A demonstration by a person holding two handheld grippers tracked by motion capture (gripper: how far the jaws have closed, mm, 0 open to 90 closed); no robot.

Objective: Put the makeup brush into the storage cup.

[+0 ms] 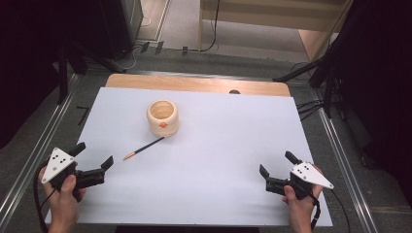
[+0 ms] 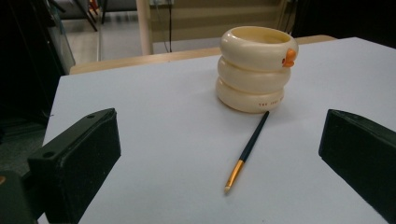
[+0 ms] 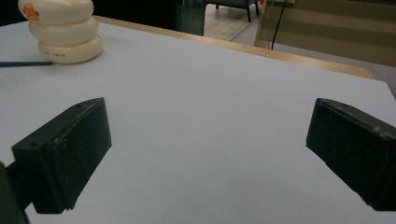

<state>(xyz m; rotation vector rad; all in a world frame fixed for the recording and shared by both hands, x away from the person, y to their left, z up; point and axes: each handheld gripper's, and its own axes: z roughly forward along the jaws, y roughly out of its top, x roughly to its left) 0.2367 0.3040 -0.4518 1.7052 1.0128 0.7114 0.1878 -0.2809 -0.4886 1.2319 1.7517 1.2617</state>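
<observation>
Both tongs released, nothing gripped: left tongs, right tongs. Left gripper view gives the whole paintbrush touching the duck-beak pot. Right gripper view catches just its handle end.

Cream ringed plastic pot with orange beak; dark-handled brush with gold ferrule; white bench sheet, black tool jaws.

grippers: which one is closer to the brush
The left gripper. The brush lies just ahead of its open jaws, tip toward it, beside the cream holder. The right gripper, also open, sits far across the table.
</observation>
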